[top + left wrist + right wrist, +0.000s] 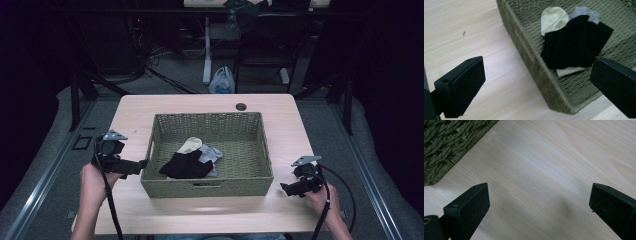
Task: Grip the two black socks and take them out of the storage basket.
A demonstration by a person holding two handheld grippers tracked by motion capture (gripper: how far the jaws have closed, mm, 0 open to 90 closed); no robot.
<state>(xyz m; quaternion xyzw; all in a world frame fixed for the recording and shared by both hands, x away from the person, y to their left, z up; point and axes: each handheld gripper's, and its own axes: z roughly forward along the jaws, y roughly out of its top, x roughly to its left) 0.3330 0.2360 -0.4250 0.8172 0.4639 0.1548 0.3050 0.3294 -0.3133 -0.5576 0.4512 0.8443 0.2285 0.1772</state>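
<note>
Beside the woven basket (207,187) on the table (200,210), the left gripper (142,165), jaws wide, faces the black sock (186,165) (atop paler ones); right gripper (284,188) waits, wide. Next, likely: reach over the rim.

Rough woven basket (260,150), cloth socks (187,165)

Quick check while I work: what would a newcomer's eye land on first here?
Probably the green woven basket in the middle of the pale wooden table, with a black sock lying over a cream sock and a grey sock inside it. Next, the left tongs at its left wall and the right tongs at its right, both open.
</note>
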